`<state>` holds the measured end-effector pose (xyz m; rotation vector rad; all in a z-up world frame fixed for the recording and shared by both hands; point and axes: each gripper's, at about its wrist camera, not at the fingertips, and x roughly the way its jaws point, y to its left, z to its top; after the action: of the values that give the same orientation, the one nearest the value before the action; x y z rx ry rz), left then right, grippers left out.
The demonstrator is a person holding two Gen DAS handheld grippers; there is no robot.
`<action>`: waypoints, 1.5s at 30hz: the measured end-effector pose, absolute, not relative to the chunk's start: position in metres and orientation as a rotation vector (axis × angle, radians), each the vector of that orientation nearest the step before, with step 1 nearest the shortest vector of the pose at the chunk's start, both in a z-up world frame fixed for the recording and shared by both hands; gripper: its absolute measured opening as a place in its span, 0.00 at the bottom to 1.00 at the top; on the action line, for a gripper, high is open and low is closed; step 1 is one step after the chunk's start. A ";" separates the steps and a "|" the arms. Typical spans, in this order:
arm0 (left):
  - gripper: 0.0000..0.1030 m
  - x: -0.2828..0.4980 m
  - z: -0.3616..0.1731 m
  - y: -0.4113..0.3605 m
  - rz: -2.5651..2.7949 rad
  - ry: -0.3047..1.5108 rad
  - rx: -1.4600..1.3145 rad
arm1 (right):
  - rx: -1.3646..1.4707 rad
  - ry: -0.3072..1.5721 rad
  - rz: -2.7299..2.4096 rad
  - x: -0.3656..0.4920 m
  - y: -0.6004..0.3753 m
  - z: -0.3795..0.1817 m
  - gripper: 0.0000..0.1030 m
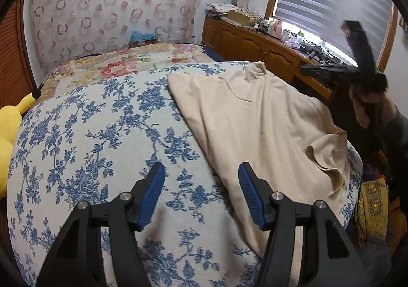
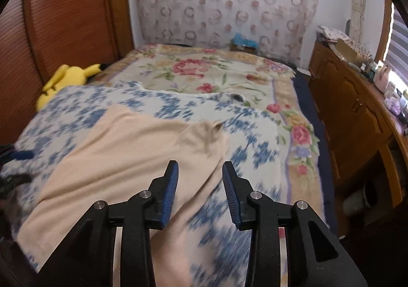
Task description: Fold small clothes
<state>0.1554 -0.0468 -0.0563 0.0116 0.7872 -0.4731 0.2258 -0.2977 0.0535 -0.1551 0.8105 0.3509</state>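
The left gripper [image 1: 201, 169] hangs released over the quilt [image 1: 89, 139], nothing between its pads. The right gripper [image 2: 200, 168] gapes too, empty — its view is motion-blurred. The beige shirt [image 1: 257, 118] lies spread on the quilt, one sleeve [image 1: 329, 159] rumpled, its near hem hidden behind the fingers.

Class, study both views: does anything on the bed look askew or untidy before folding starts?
Yes. The beige garment lies diagonally across the blue floral cover, with its sleeve rumpled and curled at the bed's edge. Both claws, left and right, are open and hold nothing.
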 end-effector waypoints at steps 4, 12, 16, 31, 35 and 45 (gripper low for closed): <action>0.57 0.146 -0.052 -0.053 -0.469 0.772 0.030 | -0.143 0.789 0.388 0.195 -0.293 0.057 0.38; 0.58 0.123 -0.050 -0.059 -0.424 0.756 0.048 | -0.138 0.765 0.489 0.144 -0.262 0.055 0.48; 0.58 0.115 -0.052 -0.059 -0.420 0.762 0.051 | -0.135 0.781 0.522 0.135 -0.250 0.044 0.49; 0.58 0.093 -0.076 -0.074 -0.519 0.844 0.065 | -0.247 0.950 0.564 0.125 -0.244 -0.008 0.04; 0.58 0.084 -0.078 -0.072 -0.535 0.854 0.051 | -0.234 0.918 0.542 0.100 -0.272 0.002 0.02; 0.58 0.064 -0.089 -0.079 -0.572 0.894 0.070 | -0.163 0.883 0.378 0.052 -0.331 0.002 0.14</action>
<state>0.0643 -0.0793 -0.0886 0.0699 0.8938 -0.5716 0.0517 -0.3306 0.0021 -0.1631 0.8831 0.3779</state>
